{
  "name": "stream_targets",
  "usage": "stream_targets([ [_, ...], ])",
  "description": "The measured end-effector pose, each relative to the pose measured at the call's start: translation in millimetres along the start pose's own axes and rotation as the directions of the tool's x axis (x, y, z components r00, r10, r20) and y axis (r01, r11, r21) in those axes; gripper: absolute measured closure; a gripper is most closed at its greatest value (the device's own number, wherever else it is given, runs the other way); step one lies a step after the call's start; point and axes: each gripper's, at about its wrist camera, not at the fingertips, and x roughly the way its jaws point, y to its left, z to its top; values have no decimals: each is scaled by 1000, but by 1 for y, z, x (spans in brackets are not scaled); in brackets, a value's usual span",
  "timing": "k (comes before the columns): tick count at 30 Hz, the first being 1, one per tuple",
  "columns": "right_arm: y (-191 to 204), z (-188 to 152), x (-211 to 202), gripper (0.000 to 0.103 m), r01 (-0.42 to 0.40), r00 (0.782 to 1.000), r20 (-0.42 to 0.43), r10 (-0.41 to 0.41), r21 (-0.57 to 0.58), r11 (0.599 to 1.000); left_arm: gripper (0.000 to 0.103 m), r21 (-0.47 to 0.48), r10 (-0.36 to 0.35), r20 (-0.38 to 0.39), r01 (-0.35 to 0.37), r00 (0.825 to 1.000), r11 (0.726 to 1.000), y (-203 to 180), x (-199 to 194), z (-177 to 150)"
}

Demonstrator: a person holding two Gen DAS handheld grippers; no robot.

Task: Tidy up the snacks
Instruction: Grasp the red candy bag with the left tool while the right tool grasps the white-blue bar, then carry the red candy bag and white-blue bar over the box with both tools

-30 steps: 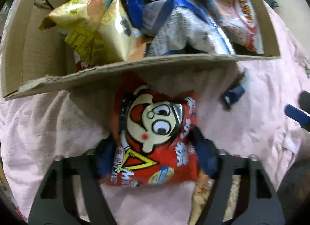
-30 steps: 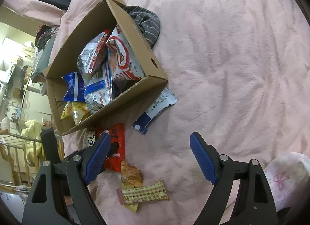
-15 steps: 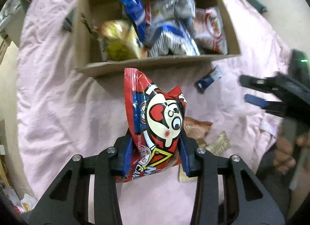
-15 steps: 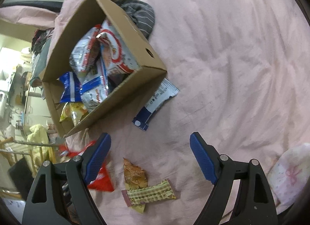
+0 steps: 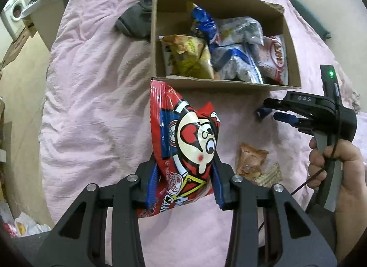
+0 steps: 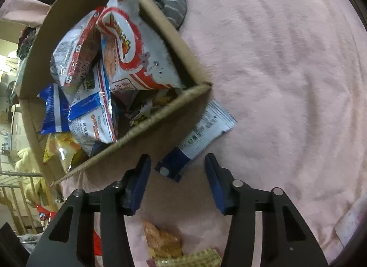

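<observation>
On the left, the left hand-held gripper (image 5: 184, 181) holds the red cartoon-face snack bag (image 5: 185, 143) pinched by its lower half, clear of the pink bed cover (image 5: 91, 78) and just short of the near wall of the cardboard box (image 5: 158, 26). The bag is puffy and slick and most of it stands free above the pads, so it could slide out of the pinch or swing and catch on the near wall as it goes over. The box is already crowded with the yellow bag (image 5: 188, 58) and the white and blue bags (image 5: 238, 60) standing on end, so the red one may perch on top and tip back out. To the right, the right hand-held gripper (image 6: 177, 181) is closing at a middling width around the dark end of the blue-and-white packet (image 6: 199, 138), its pads not yet on it. That packet lies flat with its far end tucked under the box's near right corner, so the jaws could skid off the thin foil, pinch the cover, or drag the box. Further right lie the brown wrapper (image 5: 251, 159) and the wafer bar (image 5: 269, 175), still loose on the bed
</observation>
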Motion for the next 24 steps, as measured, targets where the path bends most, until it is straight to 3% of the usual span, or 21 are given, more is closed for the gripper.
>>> stream_targets([
  [10, 12, 13, 33, 54, 95, 995, 1, -95, -47, 994, 68, 4, 5, -14, -5, 1000, 1000, -8, 15, 2],
  [15, 14, 11, 34, 84, 168, 986, 15, -167, -109, 980, 68, -1, 8, -3, -8, 1000, 1000, -7, 13, 3],
  [19, 10, 3, 27, 86, 194, 981, 41, -190, -147, 970, 68, -12, 12, 1, -12, 1000, 1000, -4, 12, 2],
  [24, 0, -11, 12, 86, 163, 986, 54, -157, -146, 976, 68, -26, 7, -4, -7, 1000, 1000, -1, 13, 1],
])
